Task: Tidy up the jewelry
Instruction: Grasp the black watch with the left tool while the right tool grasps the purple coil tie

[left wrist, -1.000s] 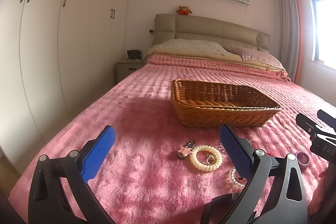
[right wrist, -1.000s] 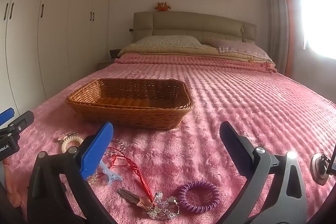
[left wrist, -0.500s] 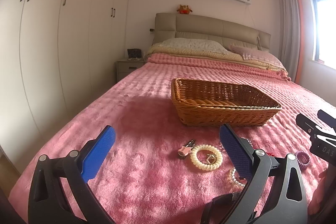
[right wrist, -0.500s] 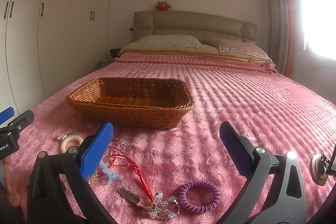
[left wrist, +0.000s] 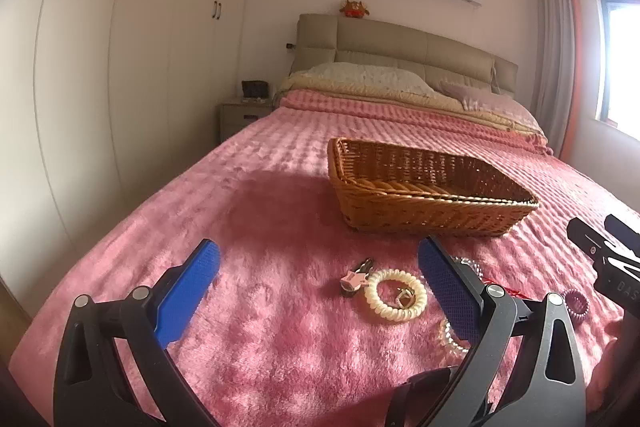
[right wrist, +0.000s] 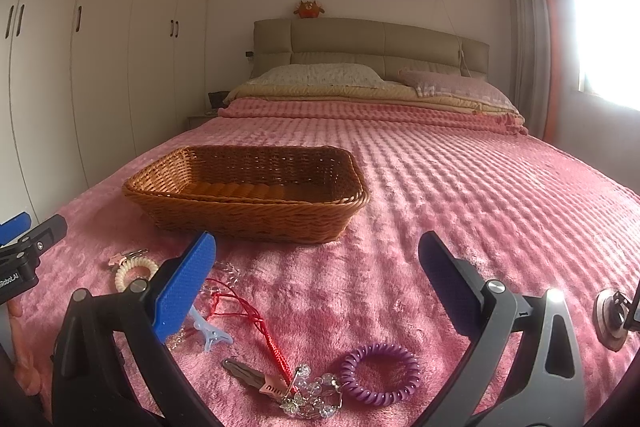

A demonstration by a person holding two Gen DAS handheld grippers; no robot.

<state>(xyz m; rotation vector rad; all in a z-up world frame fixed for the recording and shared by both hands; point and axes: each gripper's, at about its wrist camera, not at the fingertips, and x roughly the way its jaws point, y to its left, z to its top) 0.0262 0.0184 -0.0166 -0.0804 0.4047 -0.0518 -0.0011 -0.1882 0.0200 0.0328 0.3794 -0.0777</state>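
Right gripper (right wrist: pixel 316 259) low over pink bed (right wrist: pixel 460 187), jaws spread wide, empty. Just beneath: purple coil bracelet (right wrist: pixel 380 373) touching crystal charm (right wrist: pixel 312 397), red cord (right wrist: pixel 256 323), hair clip (right wrist: pixel 248 379). Beyond, wicker basket (right wrist: pixel 248 215). Cream coil bracelet (right wrist: pixel 134 271) at left.

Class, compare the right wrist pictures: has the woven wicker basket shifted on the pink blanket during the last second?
No. The woven wicker basket keeps its place on the pink blanket, below the beige headboard.

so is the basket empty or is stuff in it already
Empty as far as visible: the basket shows bare wicker inside; the near-wall floor is hidden.
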